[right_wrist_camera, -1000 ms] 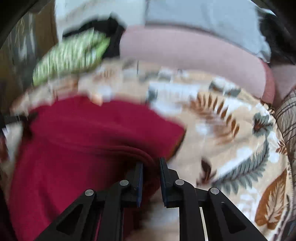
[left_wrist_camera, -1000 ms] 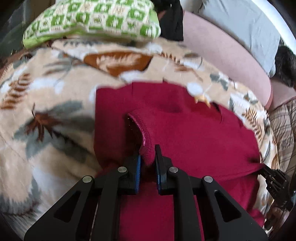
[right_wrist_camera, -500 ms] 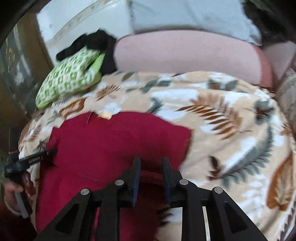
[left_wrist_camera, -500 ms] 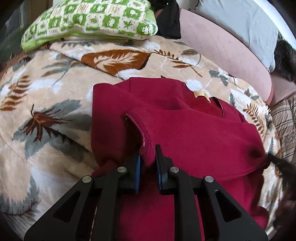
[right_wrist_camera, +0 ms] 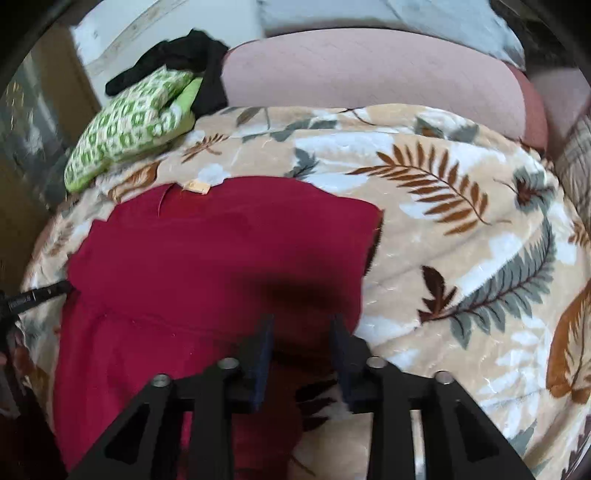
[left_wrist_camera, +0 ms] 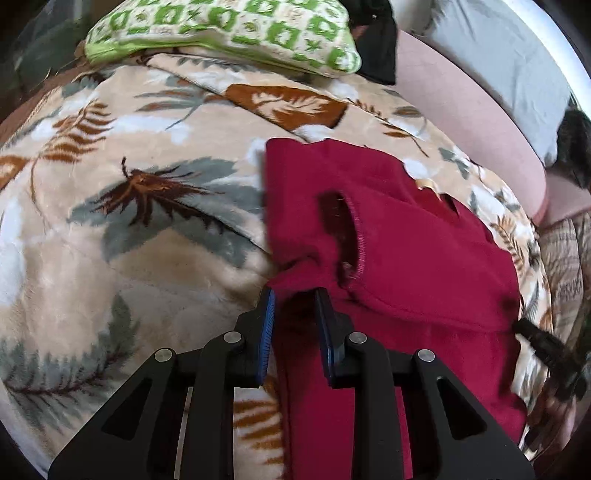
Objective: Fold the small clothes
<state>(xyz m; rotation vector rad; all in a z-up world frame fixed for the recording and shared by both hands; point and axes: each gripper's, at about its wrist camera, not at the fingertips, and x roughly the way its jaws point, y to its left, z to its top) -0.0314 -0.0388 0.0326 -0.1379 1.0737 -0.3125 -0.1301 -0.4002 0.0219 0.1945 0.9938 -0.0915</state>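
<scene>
change: both grippers have let go of the red top since a moment ago, fingers now spread apart
left gripper (left_wrist_camera: 293, 295): released, hovering at the garment's left edge, by the folded-over sleeve
right gripper (right_wrist_camera: 301, 321): released too, just above the lower right edge, a bit blurry
red top (right_wrist_camera: 207, 258): lying on the leaf-print blanket (right_wrist_camera: 461, 221), its upper part folded down
behind: green patterned pillow (left_wrist_camera: 229, 29), pink cushion (right_wrist_camera: 369, 70)
</scene>
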